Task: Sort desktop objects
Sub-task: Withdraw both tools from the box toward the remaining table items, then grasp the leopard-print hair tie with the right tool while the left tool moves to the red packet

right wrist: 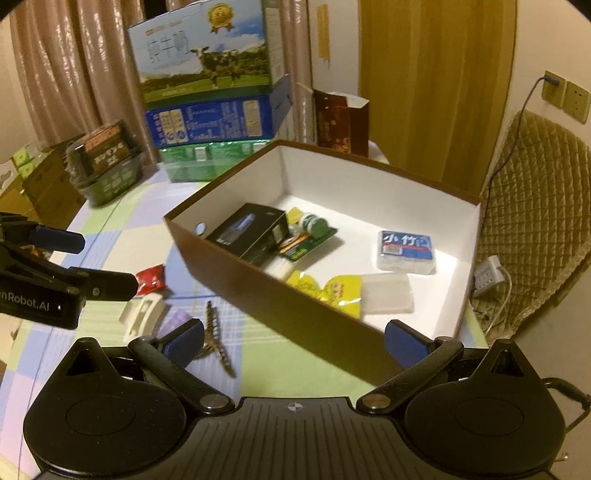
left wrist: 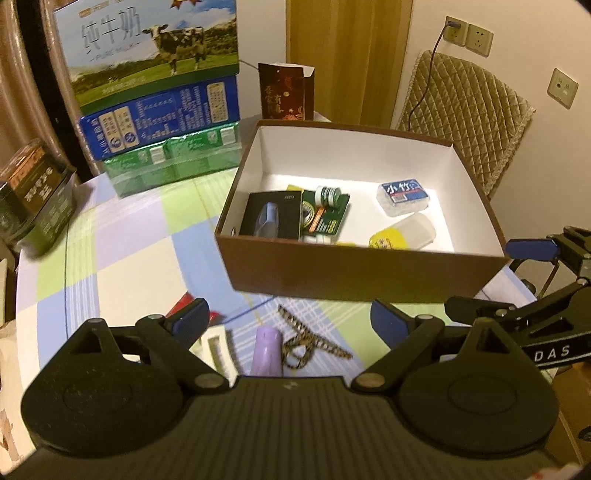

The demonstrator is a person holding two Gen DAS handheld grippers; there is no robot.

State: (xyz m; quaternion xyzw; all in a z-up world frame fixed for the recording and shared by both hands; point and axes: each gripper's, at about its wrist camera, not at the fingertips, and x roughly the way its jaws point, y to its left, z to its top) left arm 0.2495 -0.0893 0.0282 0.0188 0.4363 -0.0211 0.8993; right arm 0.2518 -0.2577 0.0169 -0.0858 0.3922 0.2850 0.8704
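Both grippers, left gripper (left wrist: 286, 321) and right gripper (right wrist: 293, 338), are hovering with jaws open and empty, the left nearer the hair clip (left wrist: 312, 341) lying just ahead on the desk (left wrist: 122, 266).

A quilted chair (left wrist: 469, 122) stood at two o'clock against a cream wall (left wrist: 535, 48) with sockets (left wrist: 468, 35). A wooden door (right wrist: 436, 85) rose at twelve, pinkish curtains (right wrist: 62, 74) at ten, under warm dim light.

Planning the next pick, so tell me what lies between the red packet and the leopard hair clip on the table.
In the right wrist view, a cream clip and a lilac tube lie between the red packet and the leopard hair clip.
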